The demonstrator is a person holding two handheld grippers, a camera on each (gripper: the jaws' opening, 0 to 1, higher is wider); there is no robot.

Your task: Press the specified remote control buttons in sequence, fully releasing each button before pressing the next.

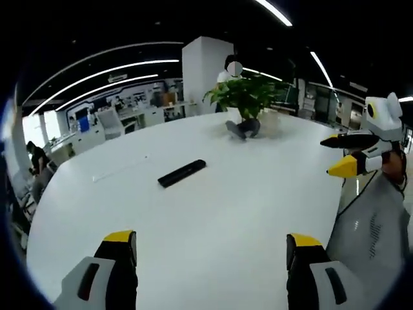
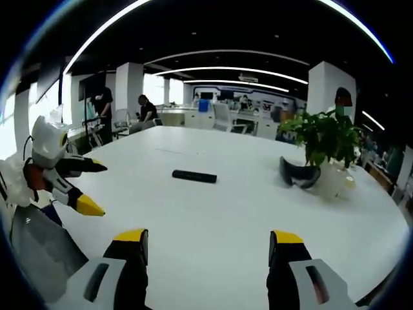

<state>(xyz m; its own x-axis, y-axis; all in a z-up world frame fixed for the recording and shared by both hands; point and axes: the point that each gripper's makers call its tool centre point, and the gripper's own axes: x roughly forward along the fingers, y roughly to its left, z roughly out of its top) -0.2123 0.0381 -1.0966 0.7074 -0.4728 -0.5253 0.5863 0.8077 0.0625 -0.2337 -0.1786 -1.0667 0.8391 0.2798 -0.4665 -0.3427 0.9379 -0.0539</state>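
Open-plan office space with curved ceiling lights is seen behind a large white table (image 1: 213, 219). On it the black remote control (image 1: 182, 173) lies flat, well ahead of the left gripper (image 1: 211, 248), whose yellow-tipped fingers (image 1: 120, 237) are spread apart and hold nothing. The right gripper (image 2: 208, 247) is likewise held wide and empty, the remote control (image 2: 194, 175) well apart from it. A potted plant (image 2: 326, 139) stands beyond.

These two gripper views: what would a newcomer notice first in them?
A black remote control lies alone mid-way across the big white table, apart from both grippers. Beyond it, a green potted plant stands near the far edge, with a dark headset-like object beside it.
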